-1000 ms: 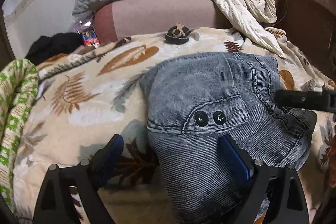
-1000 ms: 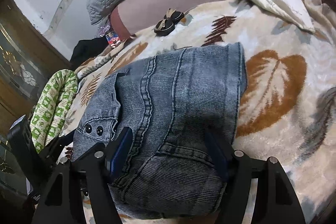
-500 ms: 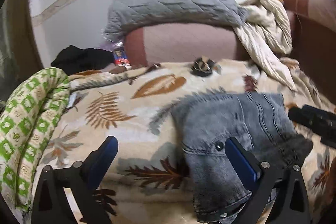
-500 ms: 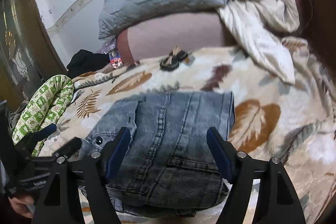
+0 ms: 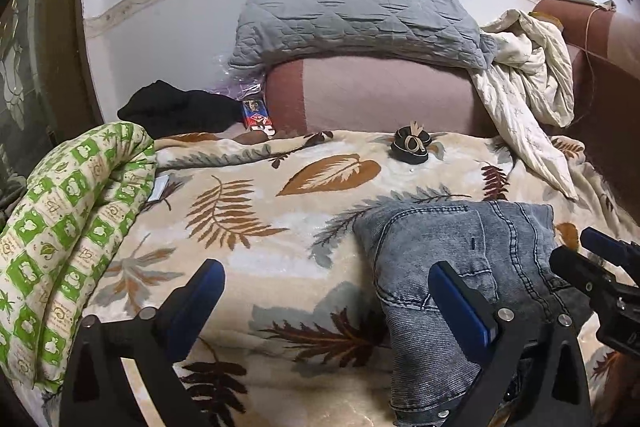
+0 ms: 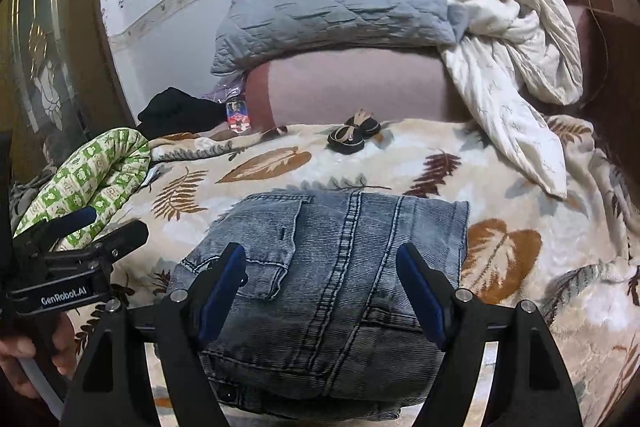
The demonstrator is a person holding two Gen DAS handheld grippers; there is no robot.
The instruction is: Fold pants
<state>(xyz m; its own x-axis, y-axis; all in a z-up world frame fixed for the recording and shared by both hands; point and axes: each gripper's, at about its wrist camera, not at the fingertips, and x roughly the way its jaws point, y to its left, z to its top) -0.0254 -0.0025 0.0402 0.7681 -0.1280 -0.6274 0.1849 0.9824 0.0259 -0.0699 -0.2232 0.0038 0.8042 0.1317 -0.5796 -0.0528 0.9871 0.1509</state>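
Grey-blue denim pants lie folded into a compact stack on the leaf-patterned blanket; they also show in the left wrist view at lower right. My right gripper is open and empty, raised above the near part of the stack. My left gripper is open and empty, to the left of the pants above the blanket. It also appears in the right wrist view at left. The right gripper shows at the right edge of the left wrist view.
A green patterned roll lies at the left. A small dark item with a bow sits near the pink backrest. A grey quilted pillow, cream cloth and black garment are behind.
Both grippers have pulled back and up from the folded pants, so more of the bed and wall shows. The pants stay put.
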